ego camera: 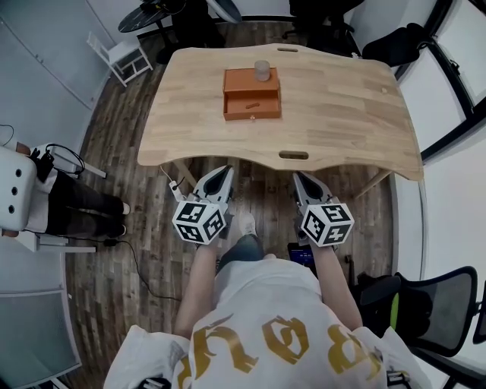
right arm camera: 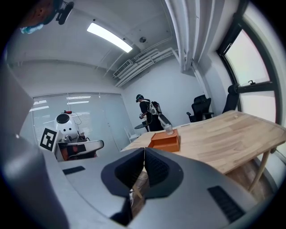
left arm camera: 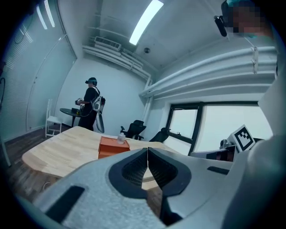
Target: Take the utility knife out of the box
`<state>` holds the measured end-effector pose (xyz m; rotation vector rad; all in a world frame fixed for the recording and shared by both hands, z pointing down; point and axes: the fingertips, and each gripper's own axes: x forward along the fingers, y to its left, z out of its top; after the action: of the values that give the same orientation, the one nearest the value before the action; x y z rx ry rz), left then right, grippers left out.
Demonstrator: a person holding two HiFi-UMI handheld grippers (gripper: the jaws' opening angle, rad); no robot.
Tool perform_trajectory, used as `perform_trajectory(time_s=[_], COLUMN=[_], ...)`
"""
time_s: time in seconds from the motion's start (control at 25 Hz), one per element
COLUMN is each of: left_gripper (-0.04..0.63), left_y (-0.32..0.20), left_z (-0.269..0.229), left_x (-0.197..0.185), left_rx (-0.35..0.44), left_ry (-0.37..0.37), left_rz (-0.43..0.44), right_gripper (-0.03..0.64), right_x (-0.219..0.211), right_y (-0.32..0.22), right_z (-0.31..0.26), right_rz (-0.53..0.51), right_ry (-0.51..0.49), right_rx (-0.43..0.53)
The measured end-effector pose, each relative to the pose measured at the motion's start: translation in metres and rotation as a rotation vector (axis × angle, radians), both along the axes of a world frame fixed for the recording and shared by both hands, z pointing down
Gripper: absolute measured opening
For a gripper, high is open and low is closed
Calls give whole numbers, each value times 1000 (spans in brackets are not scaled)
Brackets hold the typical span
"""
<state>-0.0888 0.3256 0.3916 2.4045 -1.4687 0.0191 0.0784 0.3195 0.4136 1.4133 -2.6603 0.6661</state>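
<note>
An orange open box (ego camera: 251,94) stands on the far middle of the wooden table (ego camera: 342,114). A small translucent jar (ego camera: 262,71) rests on its back part. Inside the box lies a small orange object (ego camera: 253,105) that may be the utility knife; it is too small to tell. My left gripper (ego camera: 225,172) and right gripper (ego camera: 298,176) are held side by side below the table's near edge, both shut and empty. The left gripper view shows its jaws (left arm camera: 147,149) touching, with the box (left arm camera: 113,146) ahead. The right gripper (right arm camera: 144,150) likewise points toward the box (right arm camera: 166,140).
A white chair (ego camera: 121,57) and dark office chairs (ego camera: 319,19) stand beyond the table. Another office chair (ego camera: 433,308) is at my right, white equipment (ego camera: 19,190) at my left. A person (left arm camera: 91,109) stands at a round table far behind.
</note>
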Motion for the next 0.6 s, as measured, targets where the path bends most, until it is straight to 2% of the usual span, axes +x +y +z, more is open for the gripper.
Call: perform_trajectory(time_s=[0.16,0.32,0.44,0.6], left_gripper=[11,11,11,11], left_y=[-17,-46,-78,-135], left_z=[6,13,16,14], left_x=[-5,-11,-20,-29], left_rx=[-15,-10,-1,-2], left_ry=[18,-5,-37,-43], left_rz=[5,5,-1,-4], right_gripper=[12,12,12,12], right_x=[-5,-11,-18,-19], right_y=[-20,-50,-81,-140], right_z=[5,14,21,21], right_rz=[-12,-16,-16,8], right_ry=[6,6,14,24], right_rx=[-5,-10,-20,-29])
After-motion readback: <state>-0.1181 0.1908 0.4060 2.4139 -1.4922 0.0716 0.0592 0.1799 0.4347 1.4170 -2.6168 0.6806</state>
